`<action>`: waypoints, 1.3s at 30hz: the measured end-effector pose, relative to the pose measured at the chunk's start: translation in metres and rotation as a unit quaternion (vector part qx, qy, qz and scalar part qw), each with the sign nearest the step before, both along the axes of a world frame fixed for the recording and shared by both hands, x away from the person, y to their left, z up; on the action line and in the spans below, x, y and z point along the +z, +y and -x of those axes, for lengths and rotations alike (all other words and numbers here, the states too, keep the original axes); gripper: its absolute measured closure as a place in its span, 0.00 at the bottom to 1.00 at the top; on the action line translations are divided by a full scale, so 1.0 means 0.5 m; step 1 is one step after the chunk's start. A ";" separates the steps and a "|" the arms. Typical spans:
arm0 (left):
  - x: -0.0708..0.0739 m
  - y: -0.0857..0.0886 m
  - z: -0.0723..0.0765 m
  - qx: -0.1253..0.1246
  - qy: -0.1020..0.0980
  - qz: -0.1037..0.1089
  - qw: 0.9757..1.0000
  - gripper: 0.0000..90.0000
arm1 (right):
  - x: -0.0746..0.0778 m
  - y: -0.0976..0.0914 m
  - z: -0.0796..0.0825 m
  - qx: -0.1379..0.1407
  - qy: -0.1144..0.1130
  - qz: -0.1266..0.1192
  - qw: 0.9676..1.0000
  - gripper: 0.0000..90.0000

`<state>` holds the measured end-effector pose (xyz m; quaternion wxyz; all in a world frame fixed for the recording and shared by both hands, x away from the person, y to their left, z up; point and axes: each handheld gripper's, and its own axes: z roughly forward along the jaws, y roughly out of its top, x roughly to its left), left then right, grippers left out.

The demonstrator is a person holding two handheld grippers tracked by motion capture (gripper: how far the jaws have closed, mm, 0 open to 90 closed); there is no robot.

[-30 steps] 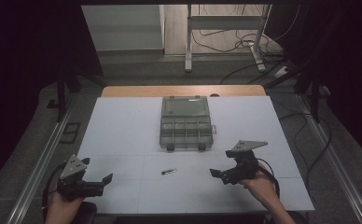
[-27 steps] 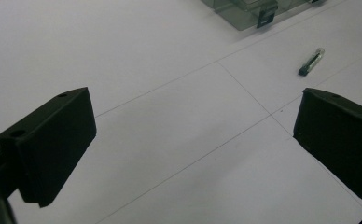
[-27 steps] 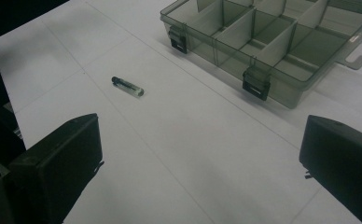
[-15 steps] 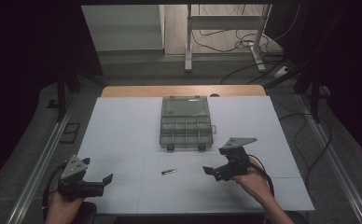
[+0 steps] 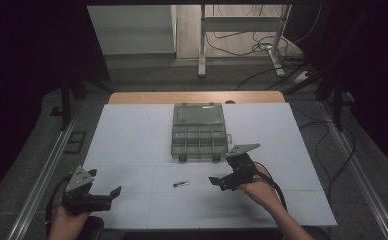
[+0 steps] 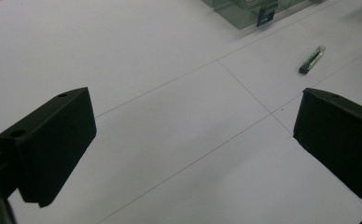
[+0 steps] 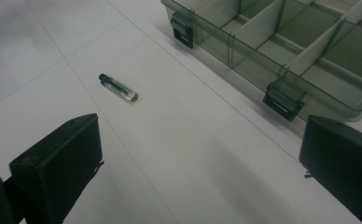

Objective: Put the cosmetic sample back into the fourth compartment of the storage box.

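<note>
Dark floor and cables ring the white desk (image 5: pixel 132 140). One open box (image 5: pixel 199 132) sits at twelve o'clock, one small vial (image 5: pixel 180 183) lies loose mid-desk, well short of it. My right gripper (image 5: pixel 221 181) hovers at the vial's three o'clock, jaws wide apart and empty; my left gripper (image 5: pixel 109 197) rests at seven o'clock, jaws also spread, holding nothing. To pick the vial cleanly, I judge I should straddle it across its width, low, then close gently so it cannot roll.
</note>
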<state>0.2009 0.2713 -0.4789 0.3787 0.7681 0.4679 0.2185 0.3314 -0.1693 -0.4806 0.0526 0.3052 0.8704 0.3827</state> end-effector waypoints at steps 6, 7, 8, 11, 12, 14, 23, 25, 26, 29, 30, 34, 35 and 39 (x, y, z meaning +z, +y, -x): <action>0.000 -0.001 0.000 -0.001 0.001 -0.001 1.000 0.00 | -0.009 0.024 -0.011 0.006 0.004 0.008 1.000 0.00; 0.000 -0.001 0.000 -0.001 0.000 -0.001 1.000 0.00 | -0.010 0.028 -0.012 0.007 0.006 0.009 1.000 0.00; 0.000 -0.001 0.000 -0.001 0.001 -0.001 1.000 0.00 | -0.011 0.032 -0.013 0.009 0.007 0.010 1.000 0.00; 0.000 -0.001 0.000 -0.002 0.001 -0.001 1.000 0.00 | -0.014 0.045 -0.016 0.015 0.010 0.017 1.000 0.00; 0.000 -0.001 0.000 -0.002 0.000 -0.001 1.000 0.00 | -0.015 0.048 -0.018 0.017 0.010 0.021 1.000 0.00; 0.000 -0.001 0.000 -0.002 0.000 -0.002 1.000 0.00 | -0.018 0.056 -0.022 0.020 0.017 0.025 0.999 0.00; 0.000 -0.001 0.000 -0.003 0.000 -0.003 1.000 0.00 | -0.028 0.092 -0.037 0.025 0.054 0.033 0.998 0.00; 0.000 -0.001 0.000 -0.003 0.000 -0.003 1.000 0.00 | -0.029 0.097 -0.037 0.027 0.057 0.035 0.997 0.00; 0.000 -0.001 -0.001 -0.004 0.000 -0.004 1.000 0.00 | -0.030 0.107 -0.039 0.030 0.063 0.038 0.997 0.00; 0.000 -0.001 -0.001 -0.004 0.000 -0.003 1.000 0.00 | -0.034 0.125 -0.039 0.038 0.062 0.053 0.996 0.00; 0.000 -0.001 -0.001 -0.004 0.000 -0.003 1.000 0.00 | -0.036 0.132 -0.038 0.041 0.060 0.058 0.996 0.00; 0.000 -0.001 0.000 -0.005 0.000 -0.003 1.000 0.00 | -0.043 0.157 -0.036 0.048 0.068 0.073 0.994 0.03; 0.000 -0.001 0.000 -0.005 0.000 -0.003 1.000 0.00 | -0.045 0.162 -0.036 0.048 0.069 0.076 0.994 0.05; 0.000 -0.001 0.000 -0.006 -0.001 -0.004 1.000 0.00 | -0.051 0.183 -0.033 0.058 0.063 0.085 0.993 0.11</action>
